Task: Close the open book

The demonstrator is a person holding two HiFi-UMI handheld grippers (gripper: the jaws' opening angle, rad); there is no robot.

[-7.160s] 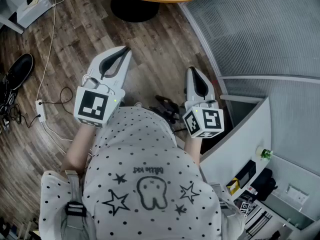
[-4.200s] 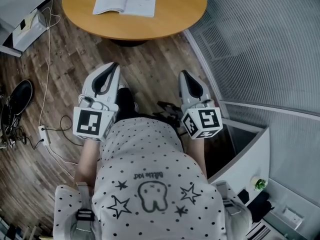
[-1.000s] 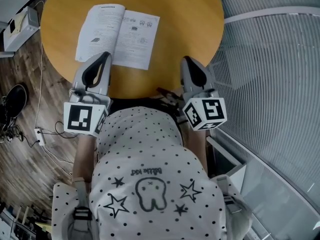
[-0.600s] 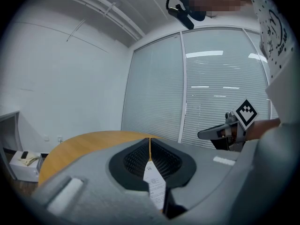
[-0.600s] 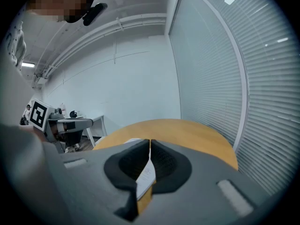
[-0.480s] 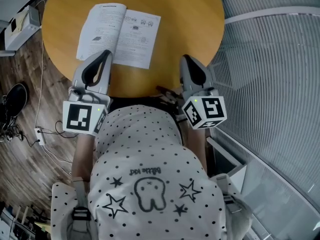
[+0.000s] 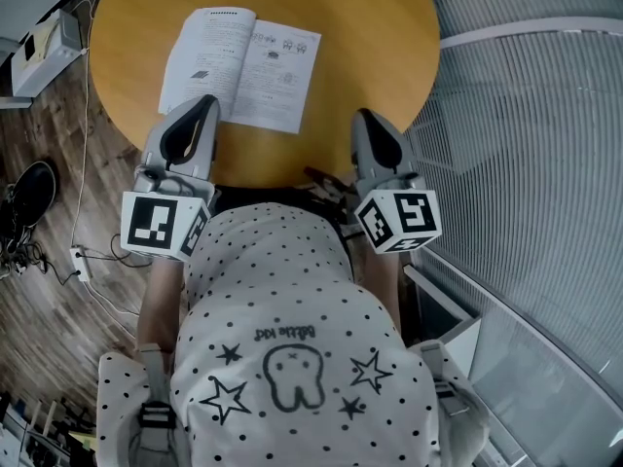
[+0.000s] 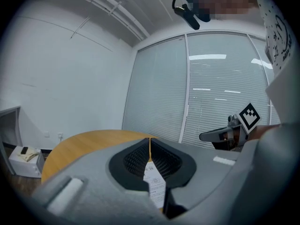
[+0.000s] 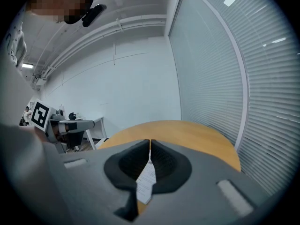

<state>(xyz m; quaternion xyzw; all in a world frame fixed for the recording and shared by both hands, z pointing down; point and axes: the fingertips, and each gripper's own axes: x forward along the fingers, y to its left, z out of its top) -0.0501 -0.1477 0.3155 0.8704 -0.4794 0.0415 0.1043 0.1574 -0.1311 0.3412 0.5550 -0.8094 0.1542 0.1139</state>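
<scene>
While the person stands at the near rim of the round wooden table (image 7: 389, 27), left gripper (image 7: 202, 107) and right gripper (image 7: 364, 117) are both held level over that rim. Each has its jaws pressed together with nothing between them.

The left tip overlaps the near-left corner of the open book (image 7: 243, 66); contact cannot be judged. The right gripper is well apart from it.

The book lies flat and face-up on the table's near-left part. Its spine runs near-to-far, the far end tilted slightly right, and the spread's long axis runs left-right. The pages are white, with dense print on the left page and small figures on the right.
</scene>
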